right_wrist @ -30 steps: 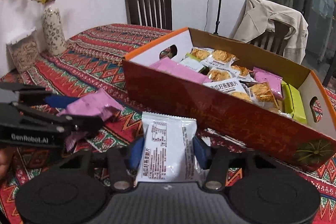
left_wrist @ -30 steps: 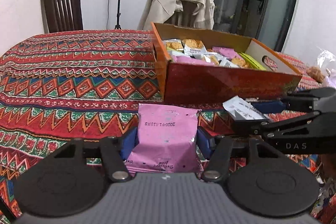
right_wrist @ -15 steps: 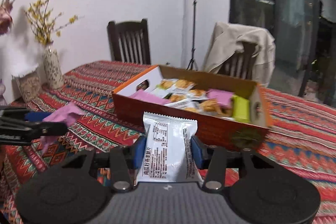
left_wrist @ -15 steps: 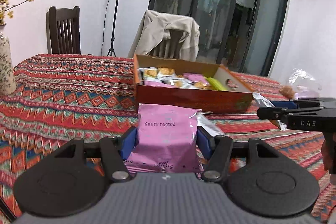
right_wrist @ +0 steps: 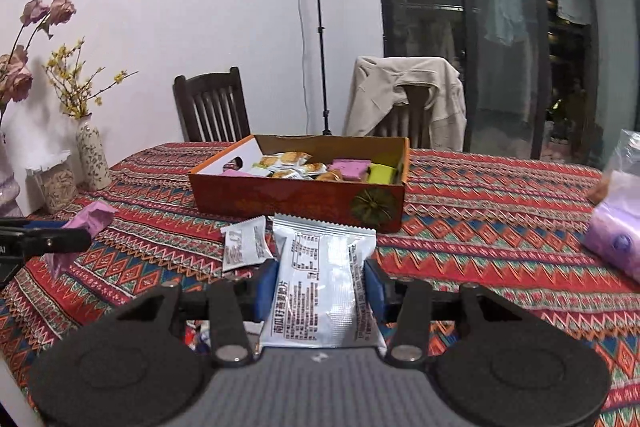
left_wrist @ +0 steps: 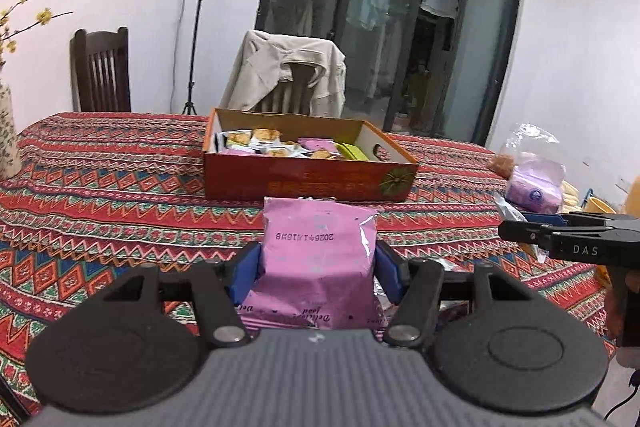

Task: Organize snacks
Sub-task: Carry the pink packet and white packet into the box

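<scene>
**Both packets held, the box straight ahead across the cloth**

The left gripper [left_wrist: 316,269] is clamped on a pink packet [left_wrist: 318,259], its blue pads pressing the packet's two sides; the right gripper [right_wrist: 320,285] is closed in the same way on a white packet [right_wrist: 322,283], which stands lengthwise between the fingers; neither is empty, and neither is wide open.

The snack box [left_wrist: 308,179] lies forward of both grippers, on the patterned tablecloth [left_wrist: 100,187], well apart from the fingertips; its long side runs across the view, so the near wall faces the hands broadside; snacks already fill much of the inside.

From the right wrist view the box [right_wrist: 298,197] sits ahead and slightly left, with a loose small packet [right_wrist: 244,243] lying on the cloth between; from the left wrist view it sits dead ahead; I judge neither hand clearly nearer, so either packet must travel forward and over the near wall before release.
</scene>
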